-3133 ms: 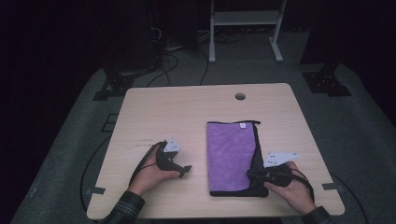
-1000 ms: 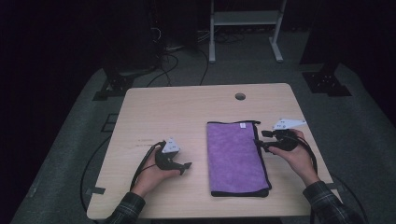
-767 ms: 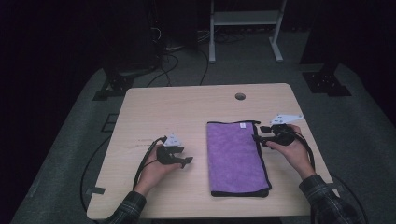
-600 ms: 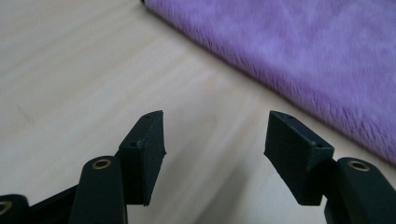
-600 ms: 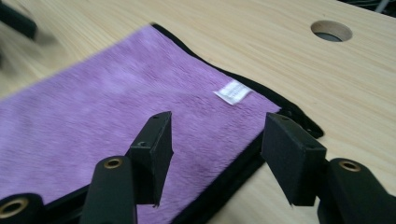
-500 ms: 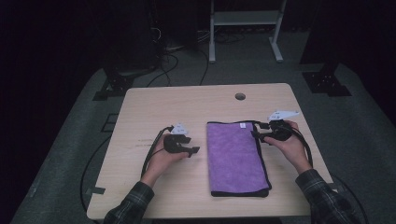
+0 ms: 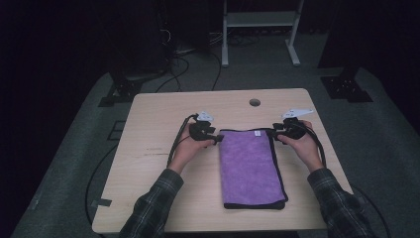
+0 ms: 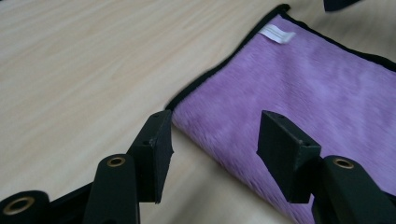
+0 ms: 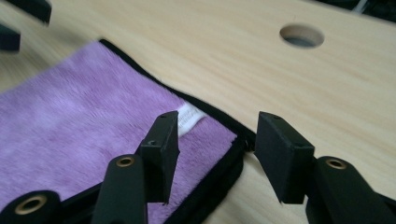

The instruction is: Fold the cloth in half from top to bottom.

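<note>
Here, near to far:

Sleeves: plaid, entering from the near edge of the table (image 7: 148, 163), one forearm to each side of the cloth.

Purple cloth (image 7: 251, 166): folded into a long rectangle, lying flat right of the table's middle, running from near the front edge toward the far side; black binding round the rim, white label (image 7: 257, 133) at the far end.

Near end of cloth: thick and doubled, untouched, well apart from both tools.

Left gripper (image 7: 214, 139): at the far left corner of the cloth; jaws parted, lately narrowing, with the bound edge lying between and below them in the left gripper view (image 8: 212, 140); pads not yet pressing, nothing grasped.

Right gripper (image 7: 278, 136): at the far right corner; jaws likewise parted and lately narrowing, straddling the black-bound corner near the label in the right gripper view (image 9: 217, 154); no pinch yet, nothing held.

Handling, as a judgement: light, limp, plush pile with good friction, so little chance of slipping; no stiffness, so sagging between two held points and peeling of layers if only the top ply gets caught.

Where to take hold: on the binding at the two far corners, low enough to gather every layer, both sides pinched evenly.

Risk: lower pad riding over the edge instead of under it, pushing the cloth into a wrinkle.

Far side: round cable hole (image 7: 254, 102) in the tabletop beyond the label; dark floor and a white frame (image 7: 260, 29) past the table.
</note>
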A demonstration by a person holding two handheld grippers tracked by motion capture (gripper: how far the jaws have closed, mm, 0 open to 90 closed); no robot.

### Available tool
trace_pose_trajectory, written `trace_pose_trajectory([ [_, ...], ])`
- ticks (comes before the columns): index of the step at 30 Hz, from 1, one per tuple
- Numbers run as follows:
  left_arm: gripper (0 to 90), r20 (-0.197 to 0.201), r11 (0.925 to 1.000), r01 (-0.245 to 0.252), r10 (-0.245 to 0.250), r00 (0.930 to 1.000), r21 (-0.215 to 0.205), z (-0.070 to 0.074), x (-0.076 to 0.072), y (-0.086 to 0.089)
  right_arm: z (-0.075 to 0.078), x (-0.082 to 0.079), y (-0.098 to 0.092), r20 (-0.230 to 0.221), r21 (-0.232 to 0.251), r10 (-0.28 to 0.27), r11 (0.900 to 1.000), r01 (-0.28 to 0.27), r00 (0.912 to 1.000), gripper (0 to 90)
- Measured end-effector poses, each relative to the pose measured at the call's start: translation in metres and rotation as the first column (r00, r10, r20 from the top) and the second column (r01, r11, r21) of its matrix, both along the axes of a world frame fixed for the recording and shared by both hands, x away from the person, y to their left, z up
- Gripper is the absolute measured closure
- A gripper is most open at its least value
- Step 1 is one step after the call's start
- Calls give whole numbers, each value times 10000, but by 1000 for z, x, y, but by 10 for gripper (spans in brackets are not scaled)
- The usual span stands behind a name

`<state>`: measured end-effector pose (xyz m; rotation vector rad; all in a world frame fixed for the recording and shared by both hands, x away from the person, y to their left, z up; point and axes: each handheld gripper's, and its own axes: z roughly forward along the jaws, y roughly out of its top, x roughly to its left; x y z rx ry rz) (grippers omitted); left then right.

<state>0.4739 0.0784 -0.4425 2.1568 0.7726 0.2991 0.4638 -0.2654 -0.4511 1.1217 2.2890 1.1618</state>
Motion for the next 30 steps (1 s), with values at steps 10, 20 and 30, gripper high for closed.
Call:
trace_pose_trajectory([
  [10, 451, -303, 9978, -651, 655, 9974, 123, -18, 29, -3, -20, 17, 1, -568, -28, -189, 9998, 188, 9982, 517],
  [20, 559, -563, 9988, -429, 442, 9974, 248, -30, 32, -8, -27, 18, 3, -948, -48, 78, 10000, -83, 9955, 616],
  [30, 846, -1305, 9996, -299, 294, 9910, -15, -28, 32, -12, -26, 17, 5, -1446, 167, 156, 9998, -133, 9894, 802],
])
